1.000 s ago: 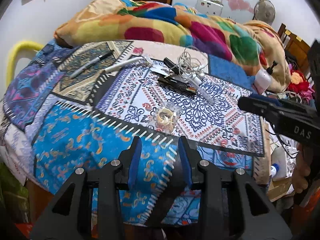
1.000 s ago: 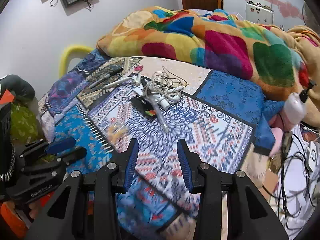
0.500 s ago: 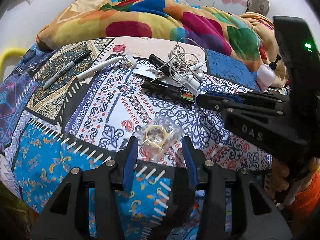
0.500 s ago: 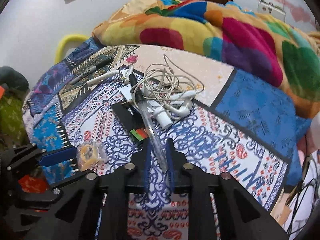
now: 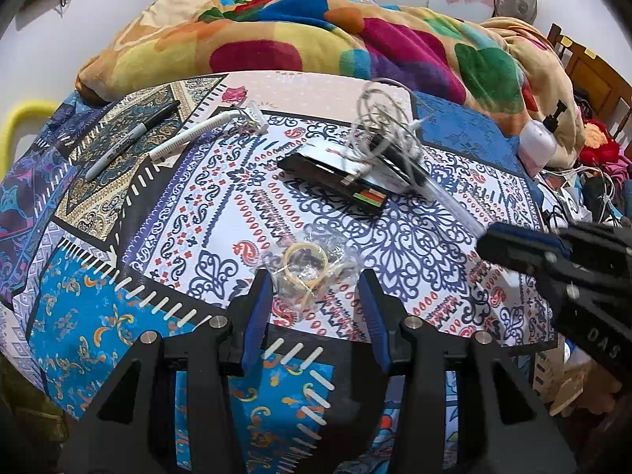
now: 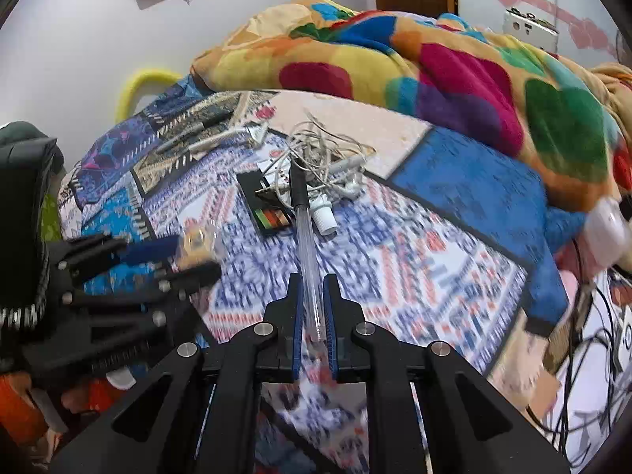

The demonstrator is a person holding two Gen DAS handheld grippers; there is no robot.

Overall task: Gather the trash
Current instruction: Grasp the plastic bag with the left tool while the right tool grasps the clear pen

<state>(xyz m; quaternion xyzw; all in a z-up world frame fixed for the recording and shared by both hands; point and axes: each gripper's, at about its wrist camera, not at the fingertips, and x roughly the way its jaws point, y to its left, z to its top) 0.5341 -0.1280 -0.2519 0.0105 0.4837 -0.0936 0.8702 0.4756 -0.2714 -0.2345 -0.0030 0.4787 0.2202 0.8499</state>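
Observation:
A crumpled clear plastic wrapper with yellow rubber bands lies on the patterned bedsheet. My left gripper is open, its fingers on either side of the wrapper's near end. My right gripper is shut on the clear pen with a black cap and holds it above the sheet; it also shows in the left wrist view. A tangle of white earphone wire, a black wrapper, a white razor and a black marker lie further back.
A colourful heart-print blanket is piled along the back of the bed. A white lotion bottle and cables sit off the right edge. A yellow hoop stands by the left wall.
My left gripper moved forward until the plastic wrapper sits between its fingers. My right gripper closed on the clear pen and lifted it off the sheet.

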